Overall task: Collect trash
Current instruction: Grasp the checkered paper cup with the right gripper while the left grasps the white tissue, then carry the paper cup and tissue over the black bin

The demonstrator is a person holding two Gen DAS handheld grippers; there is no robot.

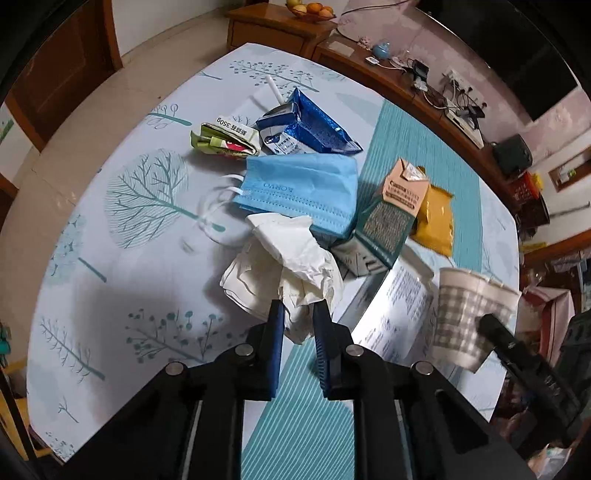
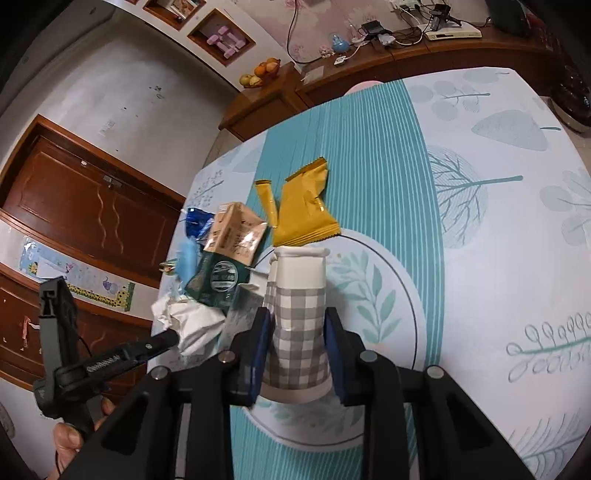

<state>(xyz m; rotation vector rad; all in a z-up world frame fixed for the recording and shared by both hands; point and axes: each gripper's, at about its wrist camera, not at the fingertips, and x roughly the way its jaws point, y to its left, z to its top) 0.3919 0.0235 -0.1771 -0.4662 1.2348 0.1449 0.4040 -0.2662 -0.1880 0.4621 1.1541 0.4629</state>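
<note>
My left gripper [image 1: 298, 308] is shut on a crumpled white tissue [image 1: 284, 269], which also shows in the right wrist view [image 2: 192, 325]. My right gripper [image 2: 295, 317] is shut on a grey-checked paper cup [image 2: 297, 314], squeezed flat between its pads; the cup also shows in the left wrist view [image 1: 467, 314]. More trash lies on the table: a blue face mask [image 1: 299, 188], a green and tan carton [image 1: 384, 218] [image 2: 225, 258], a yellow wrapper [image 1: 436, 218] [image 2: 303, 206], a blue foil bag [image 1: 314, 125] and a green wrapper [image 1: 225, 138].
A printed white sheet [image 1: 395, 306] lies beside the carton. The table wears a tree-patterned cloth [image 1: 140, 236] with a teal striped band [image 2: 351, 155]. Wooden cabinets [image 1: 399, 81] with cables and a fruit bowl [image 1: 310, 9] stand behind; a wooden door [image 2: 81, 206] is at left.
</note>
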